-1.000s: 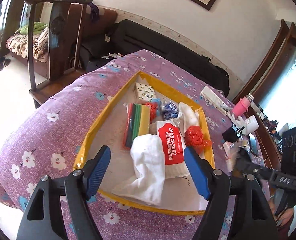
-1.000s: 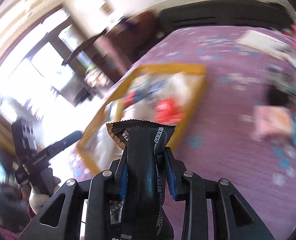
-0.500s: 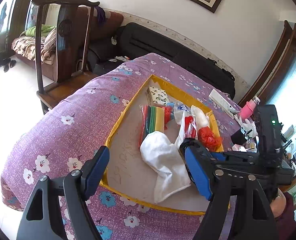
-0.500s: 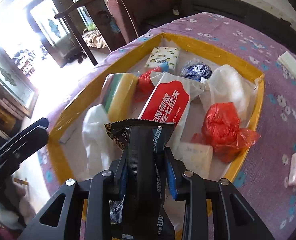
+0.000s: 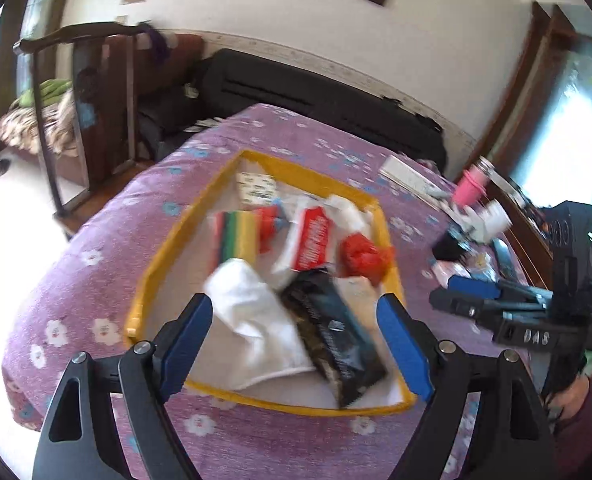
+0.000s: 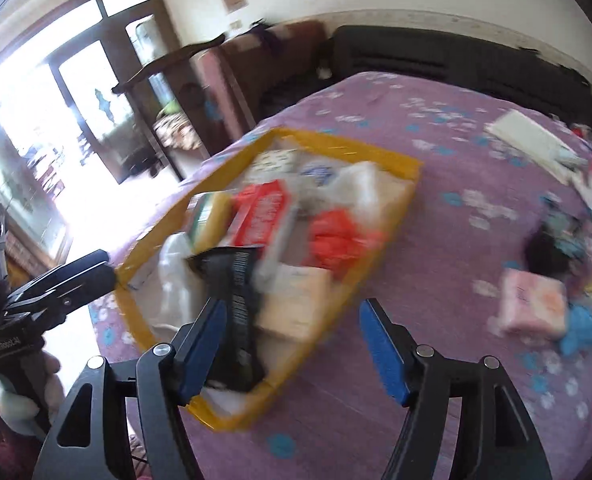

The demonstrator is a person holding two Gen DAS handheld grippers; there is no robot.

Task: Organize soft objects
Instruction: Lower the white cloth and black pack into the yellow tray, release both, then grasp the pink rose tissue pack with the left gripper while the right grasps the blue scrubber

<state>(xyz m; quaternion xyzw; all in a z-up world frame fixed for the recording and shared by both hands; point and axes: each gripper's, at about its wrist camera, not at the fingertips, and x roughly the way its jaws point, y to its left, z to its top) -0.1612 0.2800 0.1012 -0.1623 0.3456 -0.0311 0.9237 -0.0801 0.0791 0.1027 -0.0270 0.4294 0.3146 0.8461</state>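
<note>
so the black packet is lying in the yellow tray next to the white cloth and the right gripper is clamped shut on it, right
Not quite. The right gripper is not clamped on the black packet: its jaws are opening and stand wide apart, as the right wrist view shows. The rest holds: the left wrist view shows the packet lying in the yellow tray next to the white cloth.

- Bedcover (image 5: 96,240): purple, white and blue flowers.
- Tray (image 5: 168,256): yellow rim.
- Packet (image 5: 332,332): black, white print.
- Cloth (image 5: 256,320): white.
- Bag (image 5: 362,252): red.
- Sponges (image 5: 238,236): red, green, yellow stripes.
- Gripper pads (image 6: 384,352): blue.
</note>
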